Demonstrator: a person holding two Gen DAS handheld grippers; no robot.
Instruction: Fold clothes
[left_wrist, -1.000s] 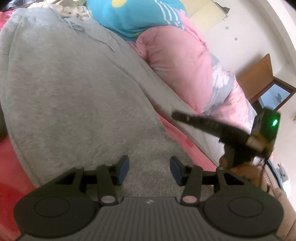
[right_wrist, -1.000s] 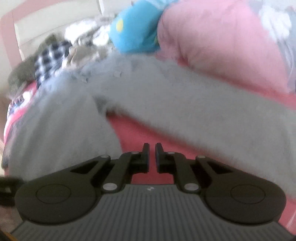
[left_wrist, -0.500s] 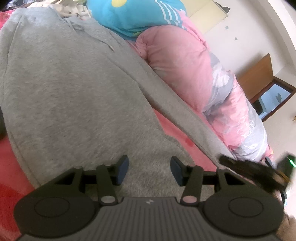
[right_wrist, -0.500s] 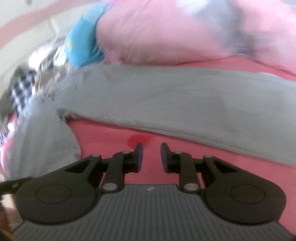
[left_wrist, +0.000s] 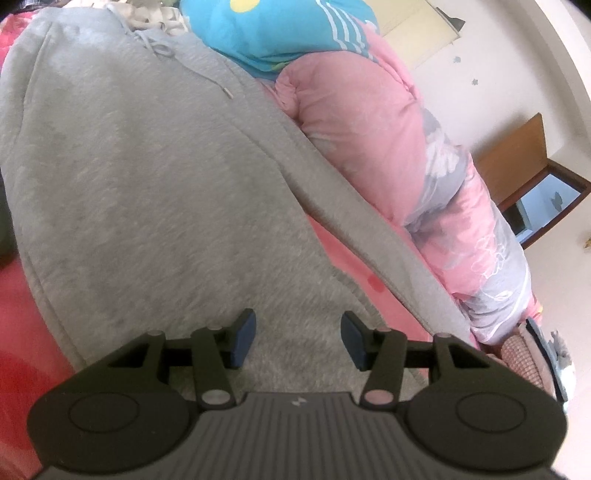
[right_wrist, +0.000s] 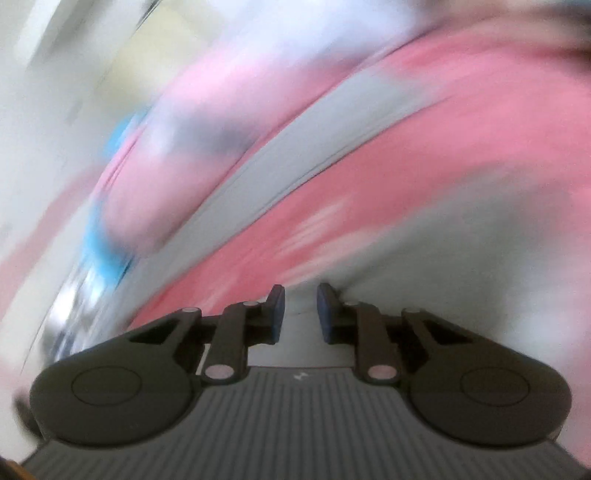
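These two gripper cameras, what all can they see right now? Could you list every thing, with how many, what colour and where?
hoodie: one, grey, spread flat on the bed, sleeve stretched out to the right
drawstring: one, grey, on the chest near the hood
bed sheet: one, red-pink, under the hoodie
quilt: one, pink with grey and white print, bunched along the hoodie's right side
blue cloth: one, turquoise with white stripes and a yellow patch, above the quilt
wooden furniture: one, brown, against the white wall
left gripper: one, black with blue pads, open over the hoodie's hem
right gripper: one, black with blue pads, narrow gap, nothing held; its view is blurred
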